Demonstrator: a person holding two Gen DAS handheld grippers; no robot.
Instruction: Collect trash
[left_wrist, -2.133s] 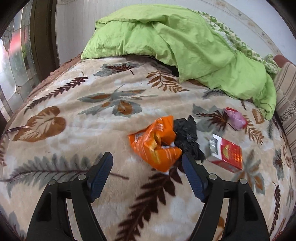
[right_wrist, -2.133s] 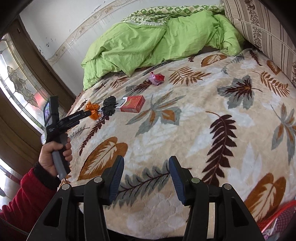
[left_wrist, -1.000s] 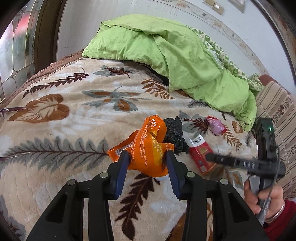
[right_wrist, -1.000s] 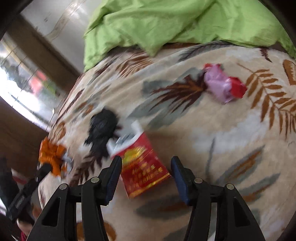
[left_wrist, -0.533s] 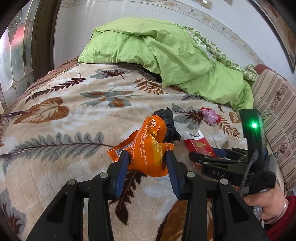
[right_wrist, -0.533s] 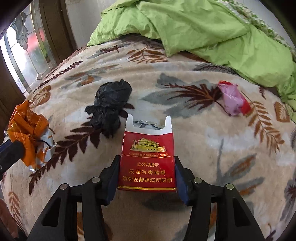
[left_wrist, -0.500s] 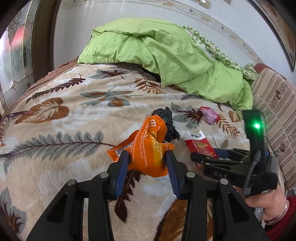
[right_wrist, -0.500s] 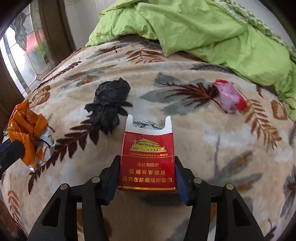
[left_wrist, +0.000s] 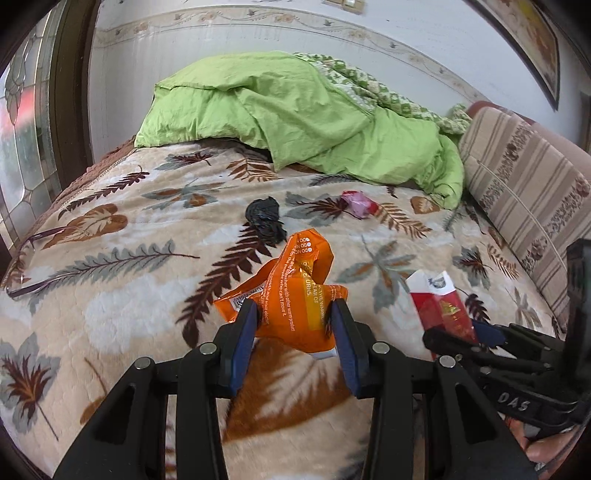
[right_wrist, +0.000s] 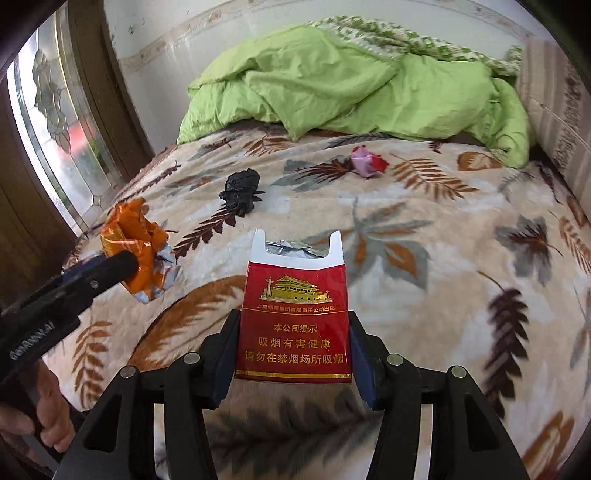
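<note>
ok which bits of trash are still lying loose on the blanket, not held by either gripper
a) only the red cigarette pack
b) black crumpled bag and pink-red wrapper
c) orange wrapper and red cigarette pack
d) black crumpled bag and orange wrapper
b: the black crumpled bag and pink-red wrapper lie on the blanket, while the left gripper clamps the orange wrapper and the right gripper clamps the red cigarette pack.

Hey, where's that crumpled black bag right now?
The crumpled black bag lies on the leaf-patterned blanket, left of the pink and red wrapper, beyond both grippers' loads.
</note>
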